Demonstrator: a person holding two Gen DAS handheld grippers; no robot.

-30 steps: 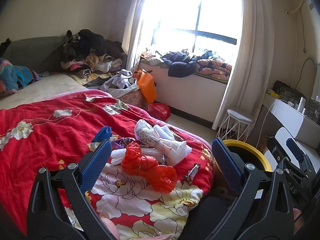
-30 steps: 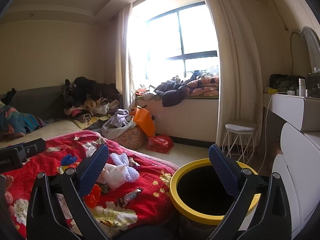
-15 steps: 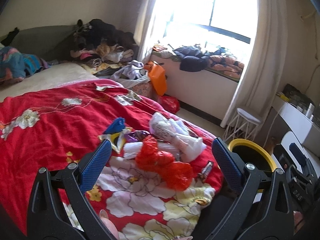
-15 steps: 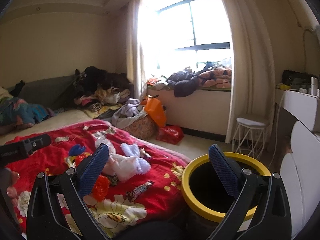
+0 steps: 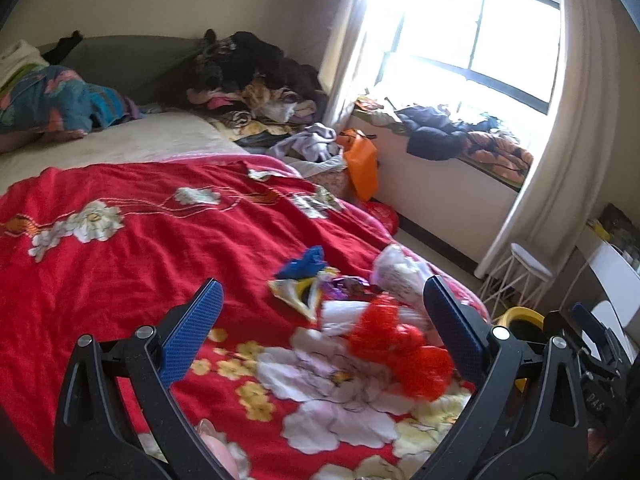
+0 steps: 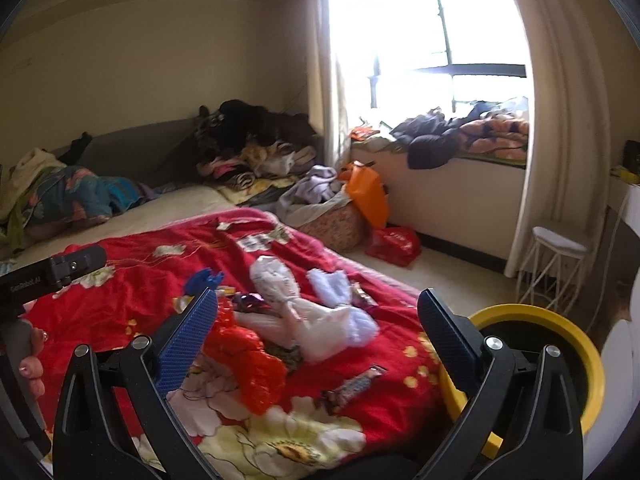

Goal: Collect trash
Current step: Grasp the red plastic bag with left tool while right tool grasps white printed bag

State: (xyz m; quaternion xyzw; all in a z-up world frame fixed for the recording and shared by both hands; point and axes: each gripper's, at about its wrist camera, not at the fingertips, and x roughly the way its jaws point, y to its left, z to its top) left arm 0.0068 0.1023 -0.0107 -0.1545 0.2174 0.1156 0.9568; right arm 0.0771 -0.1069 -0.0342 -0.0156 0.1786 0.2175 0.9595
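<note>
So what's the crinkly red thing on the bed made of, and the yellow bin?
The red bag looks like thin plastic film: crumpled, shiny, light glowing through it. The yellow bin seems to be hard plastic or painted metal, with a smooth, evenly coloured rim; which of the two is unclear.

Red floral blanket [image 5: 132, 248], yellow-rimmed bin [image 6: 592, 356]

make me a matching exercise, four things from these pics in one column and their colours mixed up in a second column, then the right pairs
Things:
1. crumpled plastic bag
2. bin rim
3. gripper pads
4. stool by the curtain

Colours:
A. white
B. blue
C. red-orange
D. yellow

Pairs: 1-C, 2-D, 3-B, 4-A
</note>
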